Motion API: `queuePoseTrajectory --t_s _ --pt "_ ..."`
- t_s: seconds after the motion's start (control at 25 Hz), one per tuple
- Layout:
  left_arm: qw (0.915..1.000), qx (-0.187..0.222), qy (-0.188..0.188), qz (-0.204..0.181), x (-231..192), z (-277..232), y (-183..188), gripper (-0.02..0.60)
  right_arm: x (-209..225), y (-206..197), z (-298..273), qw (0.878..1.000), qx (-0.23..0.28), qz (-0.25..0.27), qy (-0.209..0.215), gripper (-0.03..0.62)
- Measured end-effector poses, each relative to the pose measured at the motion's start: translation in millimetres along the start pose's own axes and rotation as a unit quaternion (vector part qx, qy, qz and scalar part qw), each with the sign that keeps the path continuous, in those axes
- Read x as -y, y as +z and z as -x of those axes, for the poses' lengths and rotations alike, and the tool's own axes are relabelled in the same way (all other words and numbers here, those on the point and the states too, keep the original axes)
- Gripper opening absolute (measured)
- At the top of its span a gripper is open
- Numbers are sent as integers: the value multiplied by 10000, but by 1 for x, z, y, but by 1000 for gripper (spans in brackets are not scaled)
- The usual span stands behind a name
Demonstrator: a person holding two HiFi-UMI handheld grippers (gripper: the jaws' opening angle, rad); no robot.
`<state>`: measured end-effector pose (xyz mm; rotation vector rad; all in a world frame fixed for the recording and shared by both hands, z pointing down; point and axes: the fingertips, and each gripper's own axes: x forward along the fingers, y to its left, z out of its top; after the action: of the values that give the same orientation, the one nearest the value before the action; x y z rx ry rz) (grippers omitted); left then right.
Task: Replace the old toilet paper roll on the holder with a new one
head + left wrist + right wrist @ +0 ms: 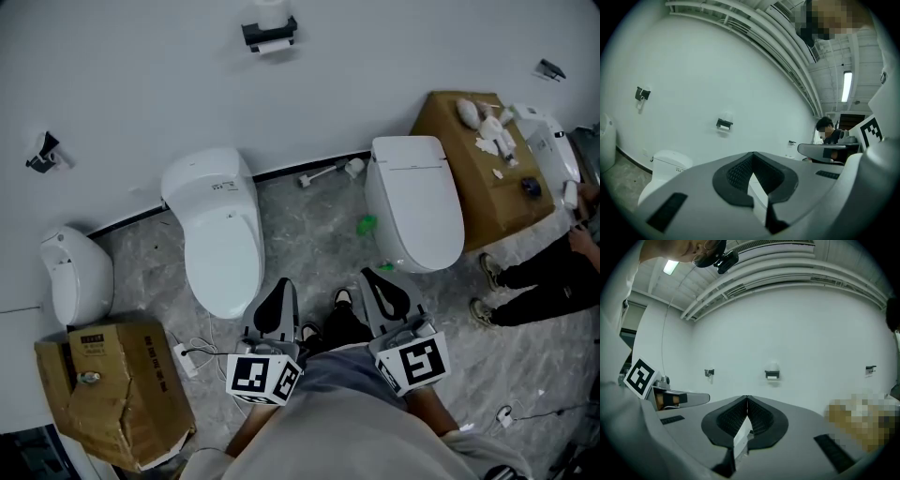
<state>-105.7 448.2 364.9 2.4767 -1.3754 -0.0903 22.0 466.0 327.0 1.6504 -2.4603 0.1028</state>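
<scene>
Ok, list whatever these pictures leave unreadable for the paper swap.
- Holder: in the head view and both gripper views it is too small and far to tell how much paper remains.
- White items on the cardboard box: in the head view they are too small to name any as a new roll.
- Bystander: cut off by the head view's right edge.

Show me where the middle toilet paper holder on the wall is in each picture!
Head view: the middle toilet paper holder is at the top, slightly left of centre.
Left gripper view: the holder is on the wall, left of centre.
Right gripper view: the holder is just right of centre.
Shared landmark: a small black wall fitting to its left.
</scene>
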Motion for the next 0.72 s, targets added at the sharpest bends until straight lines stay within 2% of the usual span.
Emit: queuePoseTrajectory --t_s 0.48,0.72 --pt "9999 47 78 -85 5 -69 17 3 63 11 -41 10000 -5 47 69 15" --pt "9993 95 215 -288 3 -110 24 3 94 20 -69 9995 78 100 279 15"
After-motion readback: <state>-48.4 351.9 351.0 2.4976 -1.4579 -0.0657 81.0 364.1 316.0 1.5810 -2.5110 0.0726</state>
